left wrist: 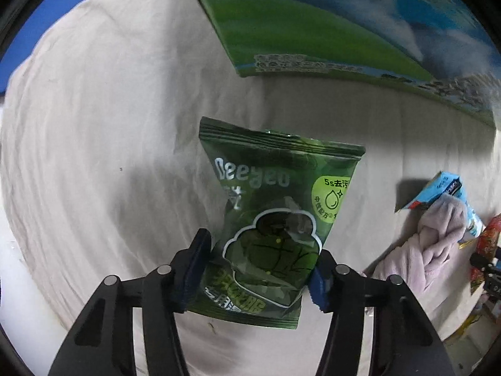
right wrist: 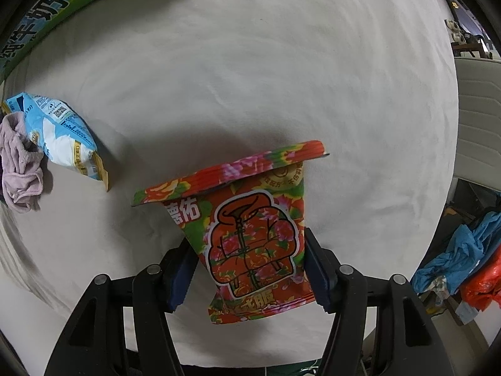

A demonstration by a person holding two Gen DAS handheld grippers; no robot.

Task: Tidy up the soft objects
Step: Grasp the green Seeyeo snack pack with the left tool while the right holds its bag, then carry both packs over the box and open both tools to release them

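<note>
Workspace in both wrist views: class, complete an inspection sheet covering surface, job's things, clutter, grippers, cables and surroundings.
Surface: wrinkled white sheet.
Job's things: green packet and red floral packet, both held; blue-white packet lying beside the lilac cloth.
Clutter: green printed carton at the far edge.
Grippers: left gripper jaws shut on green packet; right gripper jaws shut on red floral packet.
Cables: nothing seen.
Surroundings: blue cloth beyond the sheet's right edge.

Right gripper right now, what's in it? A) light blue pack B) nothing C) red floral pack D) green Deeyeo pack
C: the right gripper is closed on the red floral pack with the jacket drawing; the green pack sits in the left gripper, and the light blue pack lies on the white sheet.
</note>
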